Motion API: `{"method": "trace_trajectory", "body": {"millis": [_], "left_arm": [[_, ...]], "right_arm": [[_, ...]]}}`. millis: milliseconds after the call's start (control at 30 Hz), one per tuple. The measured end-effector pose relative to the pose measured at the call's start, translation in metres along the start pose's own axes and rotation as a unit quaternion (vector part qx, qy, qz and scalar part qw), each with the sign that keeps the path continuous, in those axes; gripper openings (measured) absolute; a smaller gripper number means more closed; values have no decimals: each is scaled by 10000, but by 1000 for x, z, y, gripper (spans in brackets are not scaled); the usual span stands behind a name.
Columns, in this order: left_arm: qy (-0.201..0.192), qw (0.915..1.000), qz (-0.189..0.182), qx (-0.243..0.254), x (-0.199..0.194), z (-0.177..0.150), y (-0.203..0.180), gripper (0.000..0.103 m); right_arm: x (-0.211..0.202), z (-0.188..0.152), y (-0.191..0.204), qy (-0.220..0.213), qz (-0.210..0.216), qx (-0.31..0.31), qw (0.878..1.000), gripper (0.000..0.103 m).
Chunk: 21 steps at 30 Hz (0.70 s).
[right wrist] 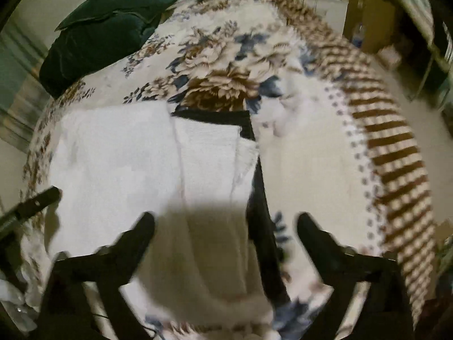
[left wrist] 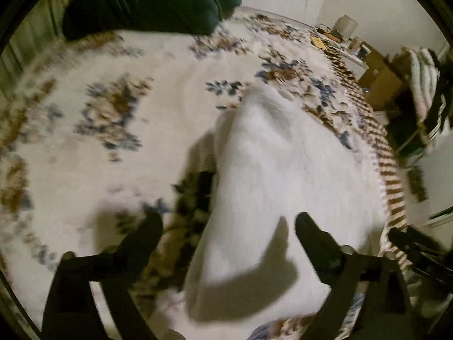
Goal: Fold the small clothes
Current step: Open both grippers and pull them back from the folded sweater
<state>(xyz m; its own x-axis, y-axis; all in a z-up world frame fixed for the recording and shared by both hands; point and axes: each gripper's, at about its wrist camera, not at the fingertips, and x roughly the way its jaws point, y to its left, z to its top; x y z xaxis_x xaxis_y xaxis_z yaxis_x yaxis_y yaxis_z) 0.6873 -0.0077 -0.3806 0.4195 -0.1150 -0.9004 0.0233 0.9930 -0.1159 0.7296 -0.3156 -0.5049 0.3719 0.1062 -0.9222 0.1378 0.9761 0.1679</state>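
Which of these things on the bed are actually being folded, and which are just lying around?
Part of the job:
white cloth
black garment under it
left gripper and right gripper, both open

Just lying about:
dark green pillow
floral blanket
cardboard boxes
clutter on the far desk

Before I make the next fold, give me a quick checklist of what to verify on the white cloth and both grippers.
1. Left gripper open, holding nothing: ok.
2. Right gripper open, holding nothing: ok.
3. White cloth lying flat on the blanket: ok.
4. Dark garment beneath the cloth, clear of the fold: not ok, it sticks out.
5. Cloth edges aligned: cannot tell, blurred.
6. Green pillow out of the way: ok.
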Motion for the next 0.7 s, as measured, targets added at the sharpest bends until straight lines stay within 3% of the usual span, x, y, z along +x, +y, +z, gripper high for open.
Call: {"method": "trace_trajectory", "body": {"millis": [100,267,700], "left_arm": [[-156,9995,265,100,-25,-17,-12,99],[-461,9973,511,244,-66,-40,-32,99],[-791,9942,648,332,-158,-81,-73,99]], "right_arm": [[-41,-26,11,-269,-469,-198,9983,103],[-88,-52,17,-590,-765,-144,9952,103],[-208,-98,16,-1034,-906,-343,9899,103]]}}
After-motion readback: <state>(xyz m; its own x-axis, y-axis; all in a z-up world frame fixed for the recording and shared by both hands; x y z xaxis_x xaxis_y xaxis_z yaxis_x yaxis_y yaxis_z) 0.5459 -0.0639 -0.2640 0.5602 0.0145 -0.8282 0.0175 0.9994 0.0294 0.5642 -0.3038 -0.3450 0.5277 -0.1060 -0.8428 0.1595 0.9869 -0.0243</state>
